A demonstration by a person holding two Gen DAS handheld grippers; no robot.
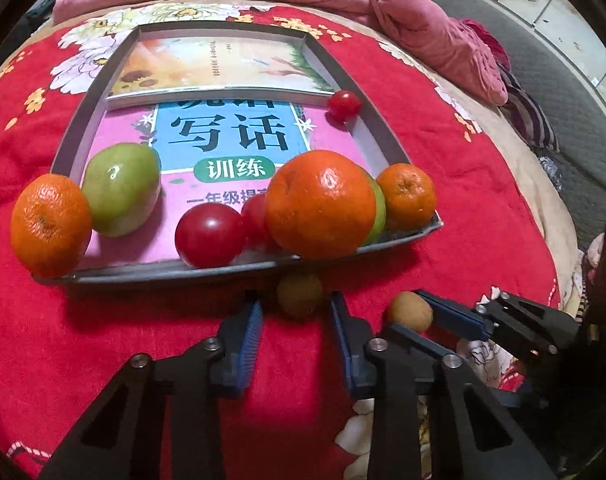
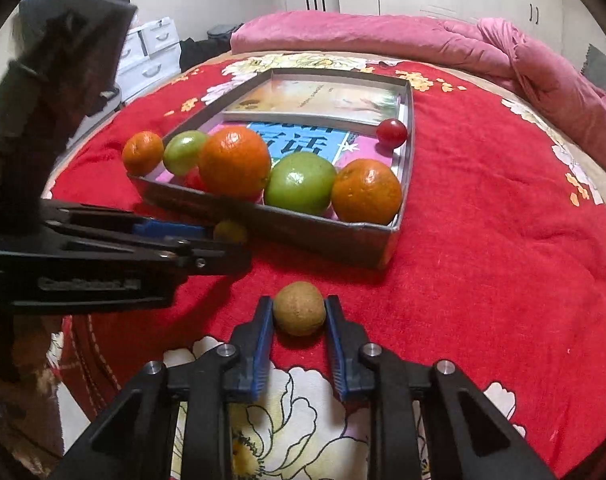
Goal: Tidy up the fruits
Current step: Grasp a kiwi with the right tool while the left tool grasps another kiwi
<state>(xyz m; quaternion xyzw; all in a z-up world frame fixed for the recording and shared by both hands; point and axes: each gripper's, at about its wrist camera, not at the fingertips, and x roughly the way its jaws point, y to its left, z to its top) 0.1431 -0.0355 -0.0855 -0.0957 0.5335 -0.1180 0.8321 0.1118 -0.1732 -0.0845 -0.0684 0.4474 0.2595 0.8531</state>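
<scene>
Two small brown round fruits lie on the red floral bedspread in front of a grey tray [image 1: 163,271]. My right gripper [image 2: 299,312] is shut on one brown fruit [image 2: 299,309], with both blue pads touching its sides. The other brown fruit [image 1: 299,294] sits between the tips of my left gripper [image 1: 297,300]; thin gaps show between it and the pads, so the left gripper is open. The tray holds a big orange [image 1: 321,204], two smaller oranges, two green fruits [image 1: 121,189] and red tomatoes [image 1: 209,234]. In the left wrist view the right gripper [image 1: 411,316] appears at lower right.
Two books [image 1: 227,136] line the tray floor, and one tomato [image 1: 344,105] lies apart at its far right. A rumpled pink quilt [image 2: 443,40] runs along the back of the bed. White drawers [image 2: 151,52] stand past the bed's left edge.
</scene>
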